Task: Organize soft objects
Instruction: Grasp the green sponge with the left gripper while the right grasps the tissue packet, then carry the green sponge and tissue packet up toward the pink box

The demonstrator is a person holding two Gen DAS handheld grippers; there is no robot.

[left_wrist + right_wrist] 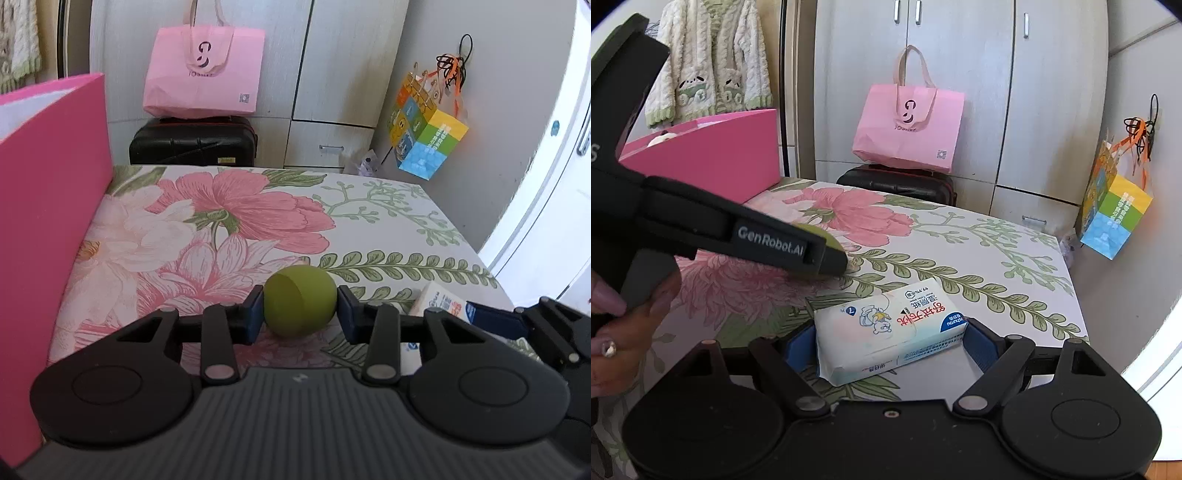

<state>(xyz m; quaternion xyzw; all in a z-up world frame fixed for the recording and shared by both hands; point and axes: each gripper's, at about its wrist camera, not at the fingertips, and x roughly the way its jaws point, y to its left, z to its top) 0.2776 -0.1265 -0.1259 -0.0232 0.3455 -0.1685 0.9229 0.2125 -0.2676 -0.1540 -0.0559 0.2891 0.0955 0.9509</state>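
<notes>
Green ball was pinched between the left gripper pads, low over the floral bedsheet near its front edge — round-ish, one flattened face turned toward the camera and a bit left, no clear long axis. Both pads touched its sides, jaws closed on it

Wet-wipe pack lay flat on the sheet just right of the ball, long axis running left-right and skewed, right end farther from the camera, print upside down in the right wrist view. Right gripper straddled it, blue fingers at each short end; jaws looked closed on the pack, left pad contact partly hidden

Pink box stood upright at the sheet's left edge, close beside the left gripper, something pale inside. Left gripper body crossed the right wrist view and covered most of the ball. Past the bed — black suitcase with pink tote bag on top, white wardrobe, colourful bag hanging on the wall
</notes>
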